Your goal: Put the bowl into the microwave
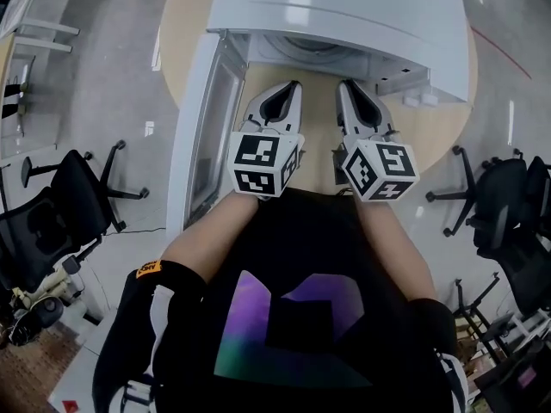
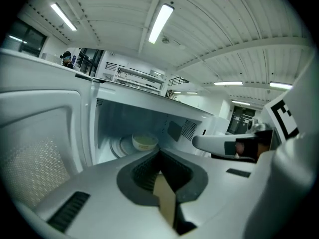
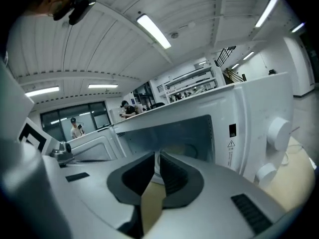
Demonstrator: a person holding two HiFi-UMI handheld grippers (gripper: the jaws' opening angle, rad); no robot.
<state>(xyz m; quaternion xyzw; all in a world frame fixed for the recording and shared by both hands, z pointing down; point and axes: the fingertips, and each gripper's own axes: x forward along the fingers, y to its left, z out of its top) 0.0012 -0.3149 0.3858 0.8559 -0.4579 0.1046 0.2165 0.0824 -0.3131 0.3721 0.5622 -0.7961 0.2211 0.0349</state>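
Forearms reach out from a black printed shirt as a person holds two white hand-held tools level before an open oven, each tool topped by a cube of black-and-white square markers. The left claw (image 1: 295,85) and the right claw (image 1: 343,85) sit side by side just short of the oven's mouth. Both have their dark ribbed pads drawn together at the tips with nothing between them, and only a sliver of the round tan wooden surface (image 1: 185,24) shows through the loop behind the pads. Beyond them stands the white box-shaped microwave (image 1: 344,15), its white windowed door (image 1: 200,127) swung fully out on the person's left. Deepest in the shot, the small pale cream round bowl (image 2: 144,142) rests on the round turntable (image 2: 119,147) inside the cavity, ahead of the left claw and slightly to its left, well apart from both tools. With the bowl apparently already delivered, the step left looks to be shutting the door. It lies just beside the left claw and across the opening from the right claw, which makes the left the nearer one for the push.
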